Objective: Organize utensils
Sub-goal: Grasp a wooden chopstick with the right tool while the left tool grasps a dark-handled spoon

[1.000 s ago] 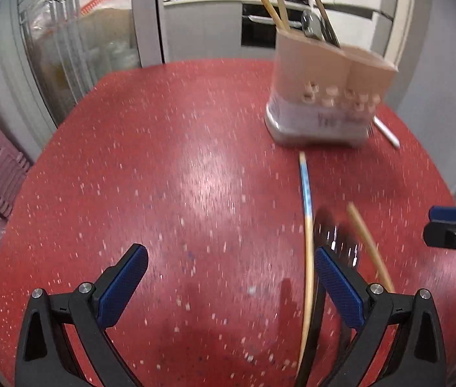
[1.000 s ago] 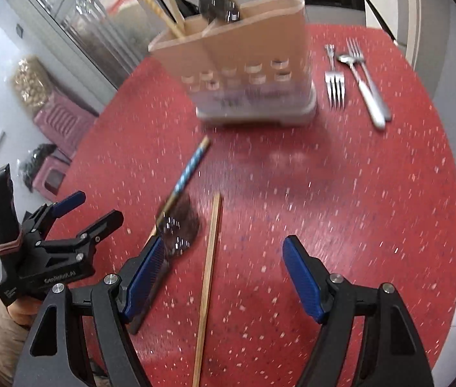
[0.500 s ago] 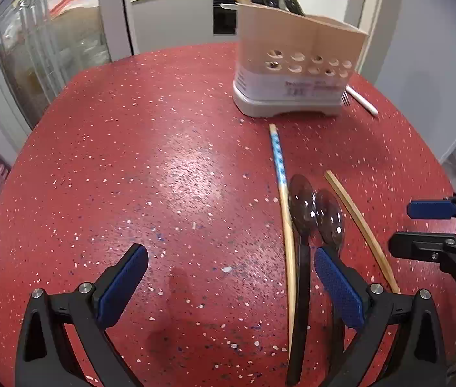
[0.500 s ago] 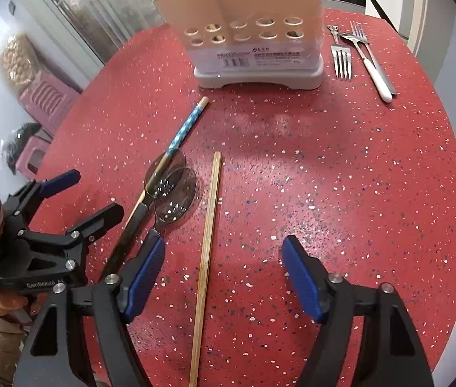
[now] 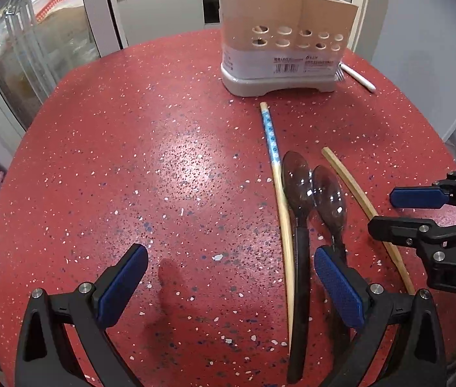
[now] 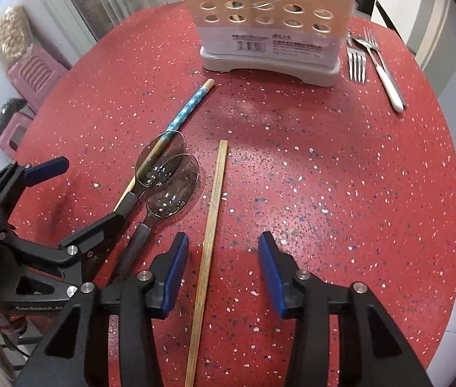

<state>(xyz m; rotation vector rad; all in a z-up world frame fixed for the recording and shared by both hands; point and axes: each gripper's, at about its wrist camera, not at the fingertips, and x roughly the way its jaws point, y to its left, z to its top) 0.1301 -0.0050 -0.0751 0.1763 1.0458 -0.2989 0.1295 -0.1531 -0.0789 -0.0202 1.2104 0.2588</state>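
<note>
Red speckled round table, utensil sorting partly done. Left to right in the right wrist view: the left gripper, black-framed with blue pads, jaws spread wide and holding nothing, its lower finger lying over the spoon handles. Beside it, a blue-patterned wooden chopstick runs diagonally under the bowl of one of two clear smoky plastic spoons with dark handles, which lie side by side with bowls overlapping. Next, a plain bamboo chopstick lies loose, passing between the parted blue pads of the right gripper, which grips nothing; whether the pads touch the table cannot be told. At the far edge stands the beige perforated plastic utensil holder on a grey base. Right of it lie a steel fork and a white-handled fork, touching or nearly so.

The left wrist view shows sticks and a dark utensil already standing in the holder, so some sorting appears complete. Judged remaining: two chopsticks, two spoons, two forks. The plain chopstick seems next in line.
</note>
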